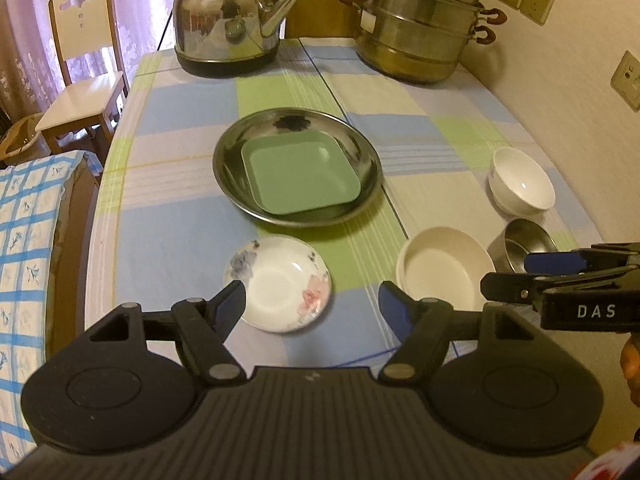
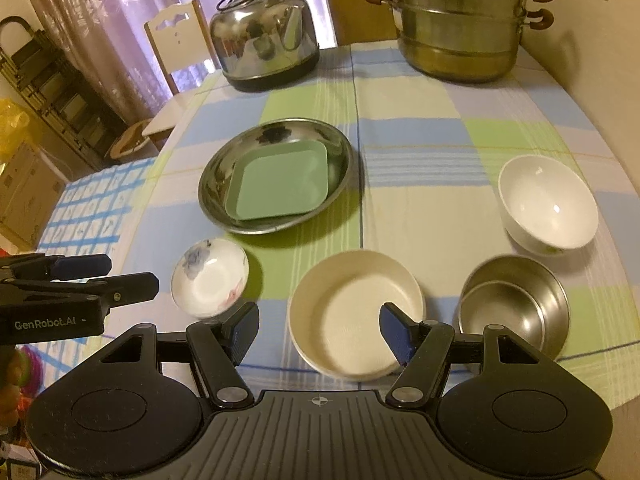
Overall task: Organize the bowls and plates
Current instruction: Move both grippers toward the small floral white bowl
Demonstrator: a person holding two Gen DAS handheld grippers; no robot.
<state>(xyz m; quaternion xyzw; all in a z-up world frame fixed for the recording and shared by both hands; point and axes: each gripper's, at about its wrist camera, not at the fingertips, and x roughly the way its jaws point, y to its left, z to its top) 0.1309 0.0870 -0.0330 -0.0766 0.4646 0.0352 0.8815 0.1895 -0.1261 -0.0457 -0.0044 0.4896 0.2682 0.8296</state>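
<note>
A round steel plate [image 1: 356, 152] [image 2: 212, 196] sits mid-table with a green square plate [image 1: 300, 178] [image 2: 280, 186] inside it. A small floral dish [image 1: 280, 284] [image 2: 210, 276] lies near the front left. A cream bowl [image 1: 444, 270] [image 2: 354, 312], a steel bowl [image 1: 524, 246] [image 2: 516, 308] and a white bowl [image 1: 522, 186] [image 2: 550, 204] stand to the right. My left gripper [image 1: 312, 304] is open and empty, just above the floral dish. My right gripper [image 2: 318, 330] is open and empty over the cream bowl's near side.
A steel kettle [image 1: 230, 24] [image 2: 266, 36] and a stacked steamer pot [image 1: 420, 28] [image 2: 460, 20] stand at the far end of the checked tablecloth [image 1: 440, 140]. A white chair [image 1: 86, 80] is beyond the left edge. A wall [image 1: 592, 60] runs along the right.
</note>
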